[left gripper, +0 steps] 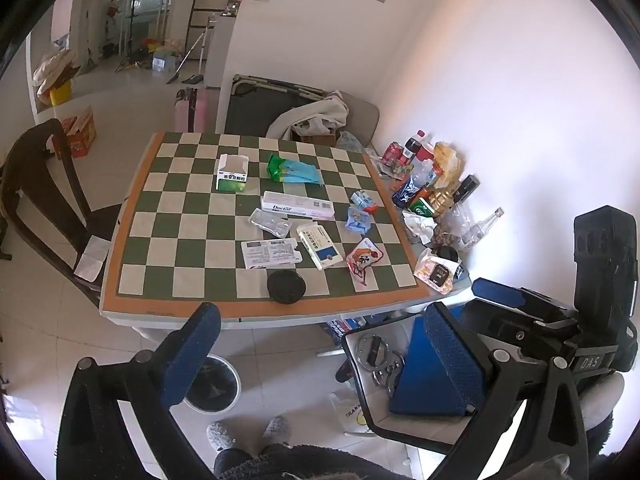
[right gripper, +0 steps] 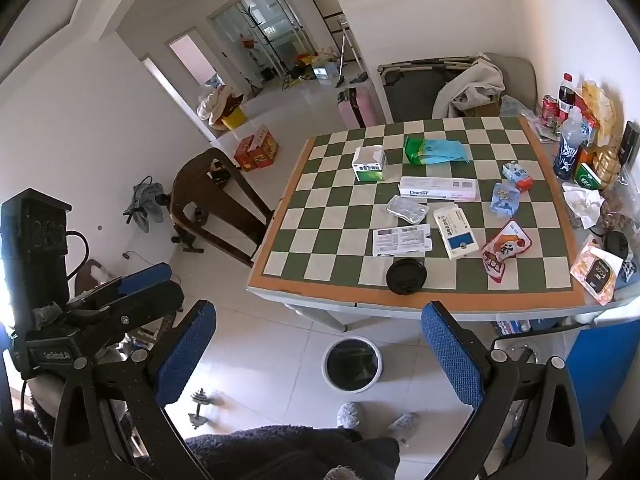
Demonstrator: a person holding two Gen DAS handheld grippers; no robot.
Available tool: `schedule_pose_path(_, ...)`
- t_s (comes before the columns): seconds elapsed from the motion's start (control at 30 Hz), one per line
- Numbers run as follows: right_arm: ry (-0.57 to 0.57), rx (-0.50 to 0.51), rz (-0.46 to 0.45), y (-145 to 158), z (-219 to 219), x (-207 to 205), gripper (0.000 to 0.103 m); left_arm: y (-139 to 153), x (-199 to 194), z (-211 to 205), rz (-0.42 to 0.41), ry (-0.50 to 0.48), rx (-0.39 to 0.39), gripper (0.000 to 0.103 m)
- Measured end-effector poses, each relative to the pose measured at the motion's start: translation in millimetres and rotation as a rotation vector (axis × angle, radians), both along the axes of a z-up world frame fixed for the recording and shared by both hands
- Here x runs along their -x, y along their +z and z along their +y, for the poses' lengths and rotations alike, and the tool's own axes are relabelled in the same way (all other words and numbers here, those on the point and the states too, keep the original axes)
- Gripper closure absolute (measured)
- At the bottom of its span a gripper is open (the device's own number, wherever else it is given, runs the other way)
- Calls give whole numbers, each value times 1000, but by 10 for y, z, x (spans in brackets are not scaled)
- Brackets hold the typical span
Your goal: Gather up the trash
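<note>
Trash lies scattered on a green-and-white checkered table (left gripper: pixel 132 276) (right gripper: pixel 276 272): a black round lid (left gripper: pixel 286 286) (right gripper: pixel 406 275) near the front edge, a white-and-blue box (left gripper: pixel 320 246) (right gripper: pixel 456 232), a flat paper card (left gripper: pixel 270 253) (right gripper: pixel 402 240), a long "Doctor" box (left gripper: pixel 298 206) (right gripper: pixel 438 189), a green-white open box (left gripper: pixel 232 174) (right gripper: pixel 370 164), a red snack wrapper (left gripper: pixel 364 260) (right gripper: pixel 504 250). A white-rimmed bin (left gripper: pixel 216 384) (right gripper: pixel 352 364) stands on the floor below the table. My left gripper (left gripper: pixel 320 356) and right gripper (right gripper: pixel 320 354) are both open and empty, held back from the table's front edge.
Bottles, cans and packets (left gripper: pixel 428 176) (right gripper: pixel 580 136) crowd the table's right side by the wall. A dark wooden chair (left gripper: pixel 48 192) (right gripper: pixel 212 200) stands left of the table. A blue container (left gripper: pixel 436 372) and metal parts sit on a stool at right. My slippered feet (right gripper: pixel 376 420) are near the bin.
</note>
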State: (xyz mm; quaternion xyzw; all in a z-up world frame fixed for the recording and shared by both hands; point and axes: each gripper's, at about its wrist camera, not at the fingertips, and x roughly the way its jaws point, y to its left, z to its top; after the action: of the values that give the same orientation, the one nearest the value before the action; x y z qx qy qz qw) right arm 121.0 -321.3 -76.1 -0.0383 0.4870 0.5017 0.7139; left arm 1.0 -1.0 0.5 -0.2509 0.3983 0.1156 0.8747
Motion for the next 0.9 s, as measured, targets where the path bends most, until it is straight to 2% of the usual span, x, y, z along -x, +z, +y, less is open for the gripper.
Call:
schedule_pose_path(0.73,2,-7,2,20,-3,-2,0,-26,-29,36,-6,1,2,0)
schedule_pose_path(0.9,2,-8,2,22,-3,6,0,58,-6,-32,-8,1,-1,0)
